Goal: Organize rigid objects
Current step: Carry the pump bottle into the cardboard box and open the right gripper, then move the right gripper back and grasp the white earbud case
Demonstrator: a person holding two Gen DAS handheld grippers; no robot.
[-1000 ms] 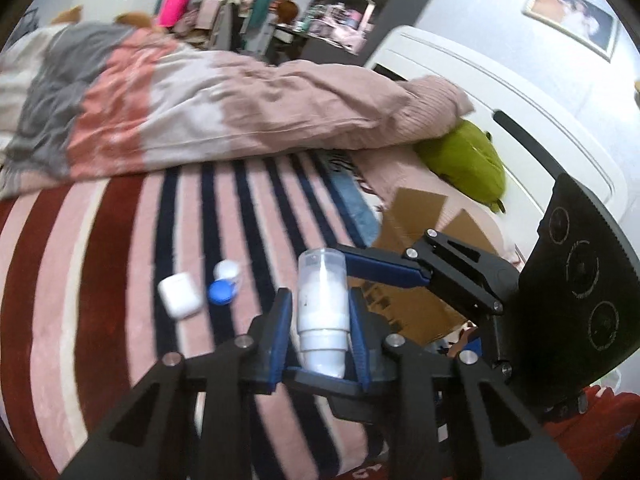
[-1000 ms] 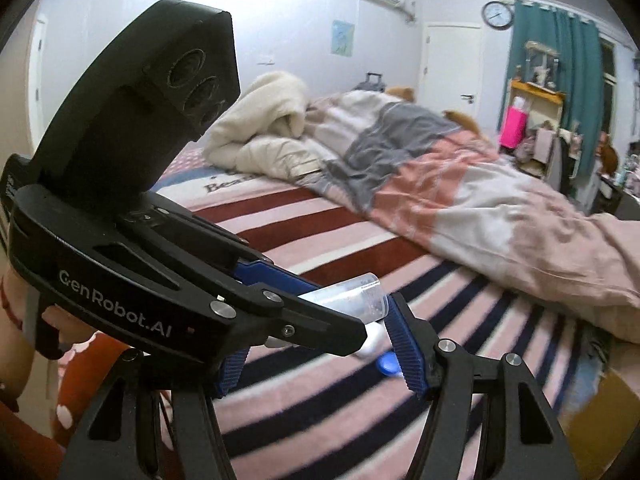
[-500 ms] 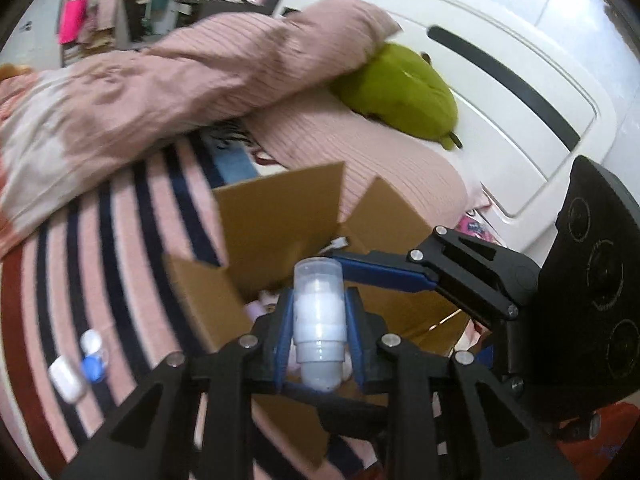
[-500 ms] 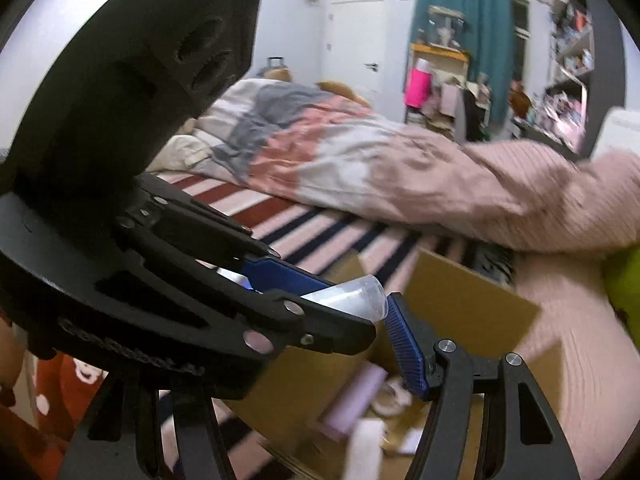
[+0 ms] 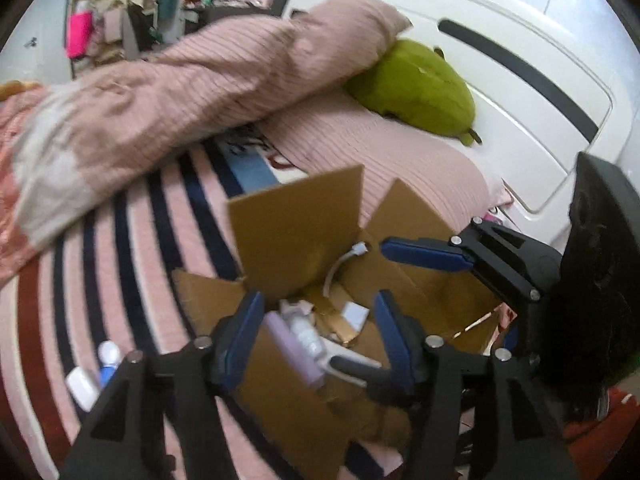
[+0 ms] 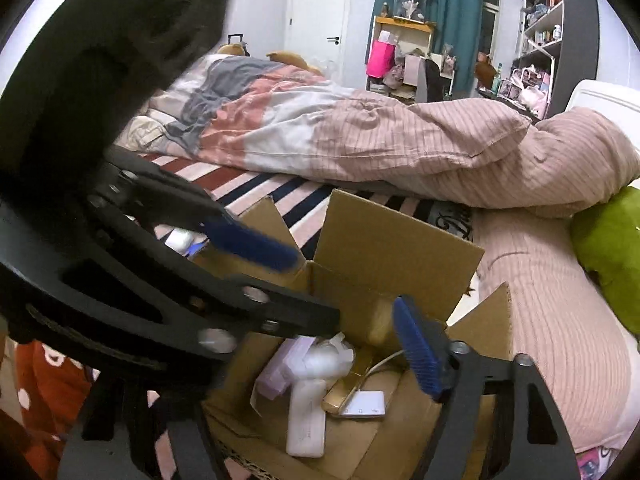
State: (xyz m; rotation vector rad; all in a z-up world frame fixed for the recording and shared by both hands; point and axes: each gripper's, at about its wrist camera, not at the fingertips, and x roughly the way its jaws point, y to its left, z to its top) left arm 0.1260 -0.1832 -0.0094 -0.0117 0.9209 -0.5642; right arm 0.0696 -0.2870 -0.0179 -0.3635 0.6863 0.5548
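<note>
With both the left gripper and the right gripper spread and empty over the cardboard box, I judge the small white case on the striped bedspread light, stiff, slippery, best pinched across its 2 flat sides.

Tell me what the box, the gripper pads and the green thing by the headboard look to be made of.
Box: brown corrugated cardboard, matte, with creased flaps and raw cut edges. Gripper pads: blue, finely ribbed, dull sheen, probably rubber or soft plastic. Green thing: fuzzy, rounded and slumped against the headboard, likely a plush fabric toy; blur leaves the weave unclear.
</note>
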